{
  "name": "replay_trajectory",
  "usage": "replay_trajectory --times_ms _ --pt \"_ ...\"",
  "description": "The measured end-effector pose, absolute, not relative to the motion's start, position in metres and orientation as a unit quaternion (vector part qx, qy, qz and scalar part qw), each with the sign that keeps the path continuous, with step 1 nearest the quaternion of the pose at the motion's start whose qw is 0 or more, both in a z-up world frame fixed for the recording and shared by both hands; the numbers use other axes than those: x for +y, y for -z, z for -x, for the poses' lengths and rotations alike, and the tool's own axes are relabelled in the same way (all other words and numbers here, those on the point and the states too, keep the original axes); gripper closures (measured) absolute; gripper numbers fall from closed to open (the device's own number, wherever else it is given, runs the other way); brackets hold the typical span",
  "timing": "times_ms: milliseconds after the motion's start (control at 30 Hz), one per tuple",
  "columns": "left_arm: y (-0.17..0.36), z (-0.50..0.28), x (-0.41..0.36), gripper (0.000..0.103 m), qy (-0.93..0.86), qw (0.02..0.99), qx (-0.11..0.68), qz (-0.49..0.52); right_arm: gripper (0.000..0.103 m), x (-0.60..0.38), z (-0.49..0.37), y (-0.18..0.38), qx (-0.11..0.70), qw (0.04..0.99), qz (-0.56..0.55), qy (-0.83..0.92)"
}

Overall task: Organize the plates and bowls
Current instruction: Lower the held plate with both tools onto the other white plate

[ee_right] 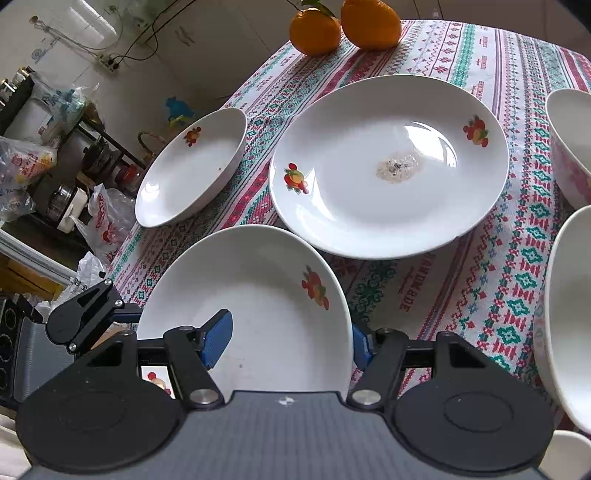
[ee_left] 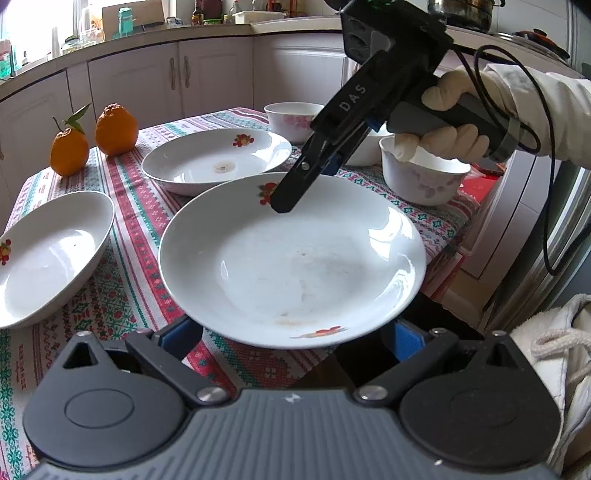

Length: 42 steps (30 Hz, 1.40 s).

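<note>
A white plate with fruit prints (ee_left: 291, 258) is lifted off the patterned tablecloth (ee_left: 140, 280), tilted. My right gripper (ee_left: 291, 195) is shut on its far rim; one pad lies inside the plate, one outside (ee_right: 288, 339). My left gripper (ee_left: 295, 336) is open, its blue pads either side of the plate's near rim, beneath it. A second plate (ee_left: 218, 158) with a food smear lies behind, also in the right wrist view (ee_right: 388, 166). A third plate (ee_left: 48, 254) lies at the left (ee_right: 192, 166). Three white floral bowls (ee_left: 424, 177) stand at the right.
Two oranges (ee_left: 92, 140) sit at the table's far left corner (ee_right: 343, 26). White kitchen cabinets (ee_left: 166, 81) run behind the table. A fridge door (ee_left: 546, 229) stands close on the right. Bags and shelves (ee_right: 48, 166) crowd the floor beyond the table's edge.
</note>
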<state>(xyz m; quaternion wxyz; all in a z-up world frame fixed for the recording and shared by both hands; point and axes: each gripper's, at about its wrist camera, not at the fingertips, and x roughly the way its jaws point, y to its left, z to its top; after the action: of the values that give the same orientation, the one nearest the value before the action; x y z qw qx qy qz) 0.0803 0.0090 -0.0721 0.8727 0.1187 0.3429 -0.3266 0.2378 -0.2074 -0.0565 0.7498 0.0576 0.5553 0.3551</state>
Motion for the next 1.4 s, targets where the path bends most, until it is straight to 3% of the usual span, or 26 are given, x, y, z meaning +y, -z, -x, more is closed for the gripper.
replay_trajectory --times_ms 833,1400 --pt "0.057 -0.077 0.028 0.002 0.315 0.876 0.346 -0.114 0.032 -0.187 -0.239 0.037 0.545 0.744 -0.060 -0.382" --pt "0.030 -0.100 0.087 0.002 0.257 0.901 0.335 -0.097 0.032 -0.110 -0.288 0.011 0.526 0.732 -0.022 -0.434"
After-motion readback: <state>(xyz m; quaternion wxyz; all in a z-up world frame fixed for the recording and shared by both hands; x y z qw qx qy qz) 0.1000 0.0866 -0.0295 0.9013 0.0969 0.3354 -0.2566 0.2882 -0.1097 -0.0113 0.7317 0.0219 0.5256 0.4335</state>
